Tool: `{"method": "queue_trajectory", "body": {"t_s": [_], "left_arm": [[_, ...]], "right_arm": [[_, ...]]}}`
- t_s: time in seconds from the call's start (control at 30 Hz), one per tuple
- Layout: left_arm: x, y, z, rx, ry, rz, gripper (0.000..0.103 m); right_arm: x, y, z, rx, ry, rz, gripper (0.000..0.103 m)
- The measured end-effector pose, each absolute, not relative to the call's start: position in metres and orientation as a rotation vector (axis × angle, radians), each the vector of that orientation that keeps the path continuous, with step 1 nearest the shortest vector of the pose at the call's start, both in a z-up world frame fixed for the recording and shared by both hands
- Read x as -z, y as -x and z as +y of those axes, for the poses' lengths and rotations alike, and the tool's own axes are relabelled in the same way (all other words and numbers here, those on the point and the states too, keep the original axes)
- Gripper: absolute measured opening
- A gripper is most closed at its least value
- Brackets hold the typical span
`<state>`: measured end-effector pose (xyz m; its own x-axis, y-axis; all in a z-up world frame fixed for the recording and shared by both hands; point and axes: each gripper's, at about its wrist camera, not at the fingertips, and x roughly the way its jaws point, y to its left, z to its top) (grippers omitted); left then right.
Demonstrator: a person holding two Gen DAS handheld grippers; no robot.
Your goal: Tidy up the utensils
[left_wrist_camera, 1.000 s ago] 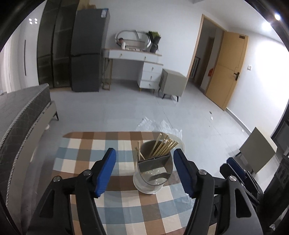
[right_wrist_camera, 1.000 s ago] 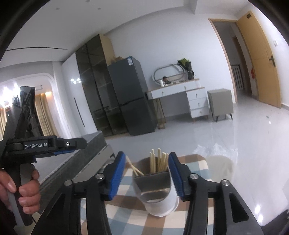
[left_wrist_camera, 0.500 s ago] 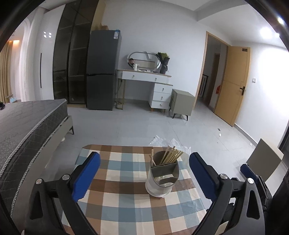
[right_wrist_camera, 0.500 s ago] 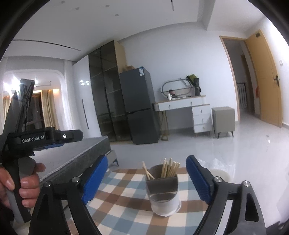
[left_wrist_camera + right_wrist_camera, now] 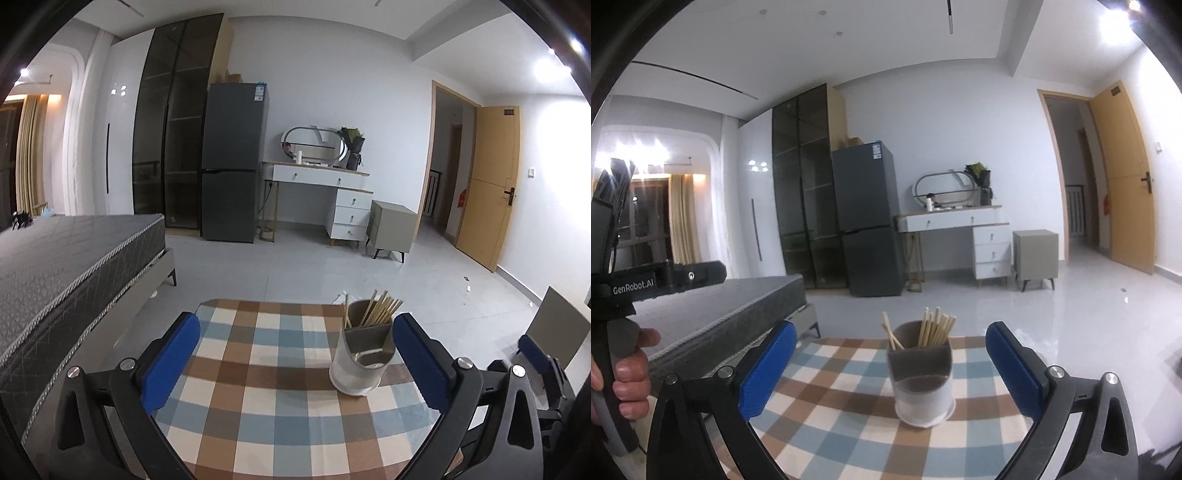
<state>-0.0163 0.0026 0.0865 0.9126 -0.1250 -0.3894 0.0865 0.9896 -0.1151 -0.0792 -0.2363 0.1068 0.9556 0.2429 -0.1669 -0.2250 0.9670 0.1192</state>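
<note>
A white and grey utensil holder (image 5: 360,365) (image 5: 921,387) stands upright on the checked tablecloth (image 5: 258,369) (image 5: 842,387). Several wooden chopsticks (image 5: 380,312) (image 5: 936,328) stick out of its back compartments. My left gripper (image 5: 295,325) hangs short of the holder, which sits toward its right finger; its jaws are opening with nothing between the pads. My right gripper (image 5: 891,332) faces the holder head-on from a little way back, jaws opening too, pads touching nothing. A hand (image 5: 628,373) grips the left gripper's handle at the left edge of the right wrist view.
A grey bed (image 5: 66,273) runs along the table's left side. Farther back stand a dark fridge (image 5: 231,162), a white desk (image 5: 321,192) and a beige nightstand (image 5: 391,227). A flat board (image 5: 557,325) leans at the right, near an open door (image 5: 491,184).
Both grippers have drawn back from the holder and their jaws have spread wide. The holder now stands alone on the cloth and looks smaller in both views.
</note>
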Motion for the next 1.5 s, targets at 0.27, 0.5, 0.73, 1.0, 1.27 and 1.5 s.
{"method": "queue_trajectory", "body": {"t_s": [0.27, 0.5, 0.73, 1.0, 1.27, 1.5], "left_arm": [[-0.042, 0.018, -0.001, 0.078, 0.062, 0.396, 0.101], [-0.029, 0.021, -0.008, 0.058, 0.037, 0.391, 0.101], [-0.023, 0.015, -0.004, 0.061, 0.044, 0.423, 0.101], [-0.022, 0.016, 0.004, 0.044, 0.068, 0.446, 0.101], [-0.025, 0.018, 0.005, 0.042, 0.071, 0.452, 0.101], [-0.024, 0.019, 0.003, 0.045, 0.050, 0.451, 0.101]], "right_arm": [[-0.077, 0.091, -0.235, -0.189, -0.058, 0.199, 0.103], [-0.052, 0.085, -0.231, -0.172, -0.055, 0.279, 0.103], [-0.050, 0.086, -0.227, -0.163, -0.037, 0.301, 0.103], [-0.050, 0.084, -0.231, -0.139, -0.056, 0.311, 0.103], [-0.050, 0.088, -0.229, -0.140, -0.038, 0.304, 0.103], [-0.051, 0.089, -0.228, -0.135, -0.035, 0.310, 0.103]]}}
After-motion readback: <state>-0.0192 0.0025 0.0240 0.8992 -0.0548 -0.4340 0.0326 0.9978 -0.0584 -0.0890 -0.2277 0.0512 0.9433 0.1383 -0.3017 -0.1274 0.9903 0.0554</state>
